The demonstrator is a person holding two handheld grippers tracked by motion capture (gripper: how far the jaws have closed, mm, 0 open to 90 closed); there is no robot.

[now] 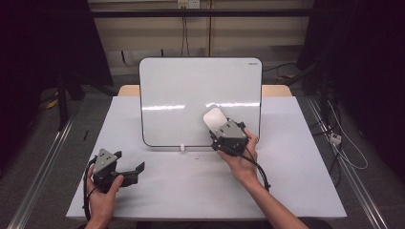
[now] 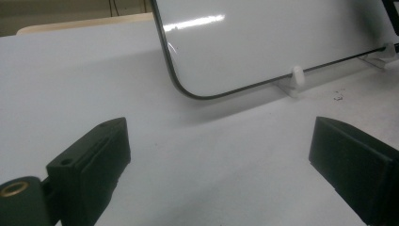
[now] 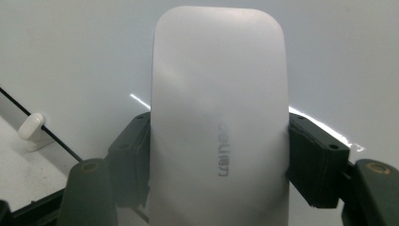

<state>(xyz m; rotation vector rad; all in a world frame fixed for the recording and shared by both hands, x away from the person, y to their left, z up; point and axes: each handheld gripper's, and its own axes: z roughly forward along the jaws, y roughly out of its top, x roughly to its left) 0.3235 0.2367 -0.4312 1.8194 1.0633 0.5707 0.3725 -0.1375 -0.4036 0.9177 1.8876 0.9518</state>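
grip: my right gripper [image 3: 219,155] clamps the white eraser [image 3: 219,108] | left gripper [image 2: 219,160] open, idle | risk: pressing tips the propped whiteboard [image 1: 191,90] backward

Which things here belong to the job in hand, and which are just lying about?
In the job:
- white eraser, clamped in the right hand-held gripper
- whiteboard, standing on the table

Lying about:
- left hand-held gripper, jaws open, resting on the table
- small dark specks near the white support clip
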